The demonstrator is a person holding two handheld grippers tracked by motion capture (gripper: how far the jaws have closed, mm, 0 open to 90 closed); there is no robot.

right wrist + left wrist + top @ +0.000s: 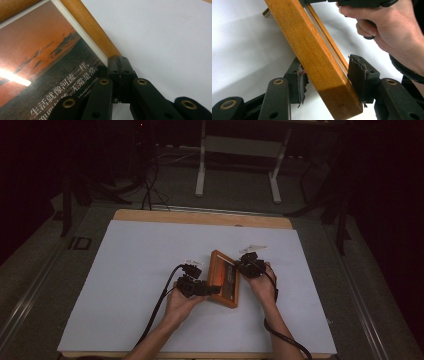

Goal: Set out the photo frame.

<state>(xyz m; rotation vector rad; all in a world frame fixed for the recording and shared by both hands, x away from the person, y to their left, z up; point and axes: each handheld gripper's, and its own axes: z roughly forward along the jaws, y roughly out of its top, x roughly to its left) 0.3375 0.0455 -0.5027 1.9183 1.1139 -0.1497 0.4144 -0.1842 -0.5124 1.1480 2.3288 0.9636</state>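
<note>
A wooden picture frame (223,279) with a sunset photo and Chinese lettering (37,62) lies slanted at the middle of the white sheet (140,270). My left gripper (212,290) comes in from the left. In the left gripper view its torn pads (359,75) sit on either side of the frame's near corner (312,50), touching it, so the left gripper (329,80) grips that corner. My right gripper (242,266) is at the frame's right side. In the right gripper view its jaws (119,66) are closed together, tips against the wooden rim (87,25).
The sheet covers a wooden tabletop whose far edge (200,216) shows. Beyond it stand white desk legs (237,145) and dark cables (150,185) on the floor. A small brass tab (266,12) sticks out of the frame's far end. The other hand (392,27) is close behind the frame.
</note>
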